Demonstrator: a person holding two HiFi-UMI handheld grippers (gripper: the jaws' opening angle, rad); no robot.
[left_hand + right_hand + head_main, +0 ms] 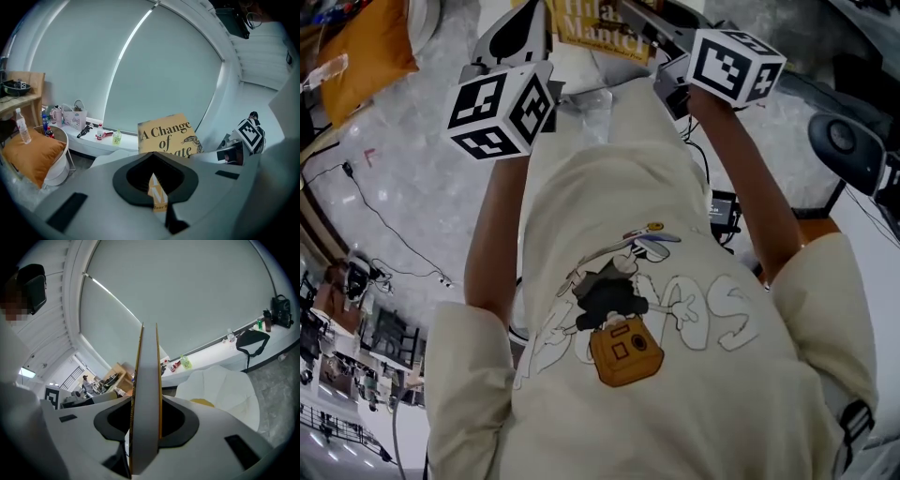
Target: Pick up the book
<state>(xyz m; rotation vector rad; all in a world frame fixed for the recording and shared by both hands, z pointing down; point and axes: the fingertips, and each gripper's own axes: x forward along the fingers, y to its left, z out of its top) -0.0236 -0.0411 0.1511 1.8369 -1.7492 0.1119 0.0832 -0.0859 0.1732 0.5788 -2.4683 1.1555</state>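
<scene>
A yellow book (602, 30) is held up in the air between both grippers, in front of the person's chest. In the left gripper view its cover (165, 136) faces the camera with dark lettering. My left gripper (157, 191) is shut on a thin yellow edge of the book, apparently its cover. In the right gripper view the book (146, 394) stands edge-on, its pale page block upright between the jaws. My right gripper (146, 430) is shut on the book's thickness. In the head view the marker cubes of the left gripper (502, 108) and right gripper (736, 64) flank the book.
An orange cushion (31, 154) lies on a round white basket. Several bottles stand on a windowsill (93, 143) under a large blind. A wooden shelf (19, 93) is at the left. A white seat (222, 385) and a black bag (253, 341) show on the right.
</scene>
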